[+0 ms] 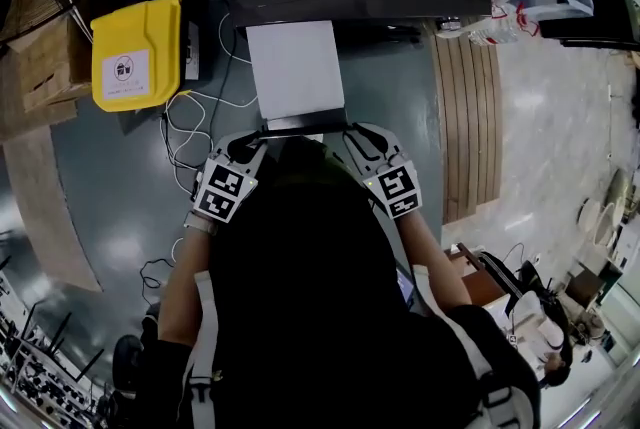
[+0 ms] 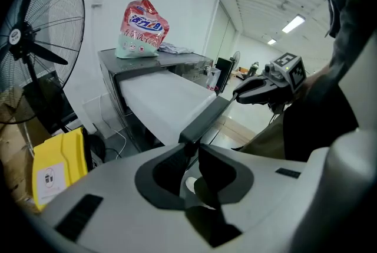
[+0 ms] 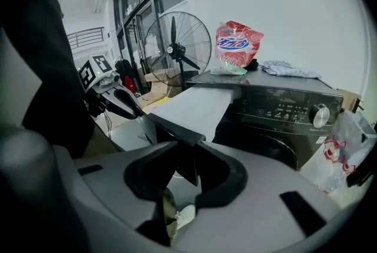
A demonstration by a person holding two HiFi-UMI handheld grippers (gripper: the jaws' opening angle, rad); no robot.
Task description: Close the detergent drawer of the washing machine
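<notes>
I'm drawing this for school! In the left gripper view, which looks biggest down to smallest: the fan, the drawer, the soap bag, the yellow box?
1. fan, even though the edge cuts it off
2. drawer
3. yellow box and soap bag: they look about alike. The box is nearer the camera, so I won't rank them.

I count 2 tools [image 2: 191,150] [image 3: 188,151], 1 washing machine [image 3: 283,110], 1 drawer [image 1: 295,67], 1 detergent pouch [image 3: 237,45], 1 fan [image 3: 177,48]
</notes>
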